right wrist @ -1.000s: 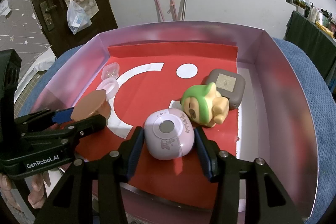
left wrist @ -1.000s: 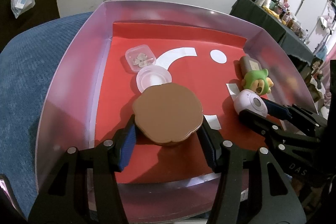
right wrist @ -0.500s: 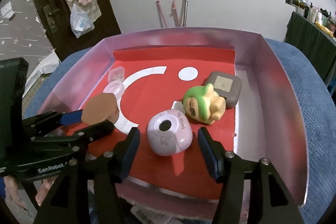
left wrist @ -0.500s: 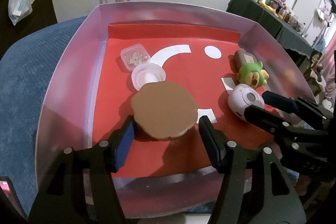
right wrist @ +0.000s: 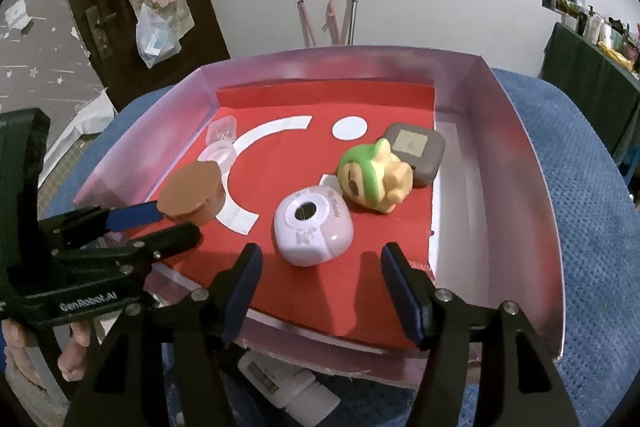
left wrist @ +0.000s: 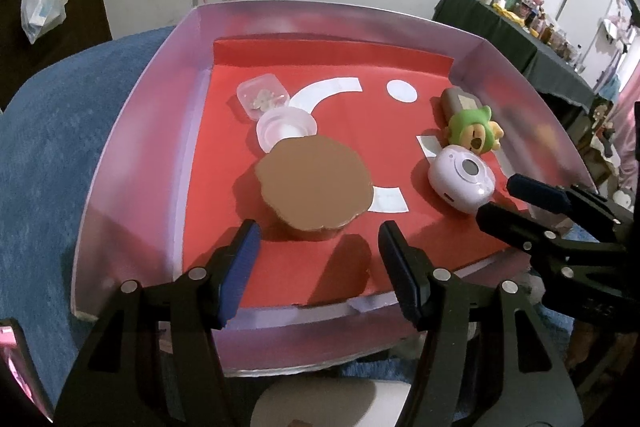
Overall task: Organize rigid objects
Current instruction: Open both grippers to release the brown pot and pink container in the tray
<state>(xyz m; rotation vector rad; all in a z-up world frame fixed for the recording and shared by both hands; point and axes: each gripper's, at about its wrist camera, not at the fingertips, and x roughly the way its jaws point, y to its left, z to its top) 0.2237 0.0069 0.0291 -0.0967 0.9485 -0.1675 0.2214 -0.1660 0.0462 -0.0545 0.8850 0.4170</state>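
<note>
Red-lined tray (left wrist: pixel 472 47) view: my left claw (left wrist: pixel 316 247) gapes empty just short of brown lidded box (left wrist: pixel 314 183) dead ahead; right claw (right wrist: pixel 320 269) likewise agape behind lilac toy camera (right wrist: pixel 312 227).

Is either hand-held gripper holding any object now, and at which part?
Nothing is held. The left hand-held gripper and the right hand-held gripper are both open.

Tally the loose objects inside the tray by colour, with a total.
Brown lidded box: 1
Clear plastic containers: 2
Lilac toy camera: 1
Green and yellow figure: 1
Grey-brown square case: 1
Total: 6
</note>
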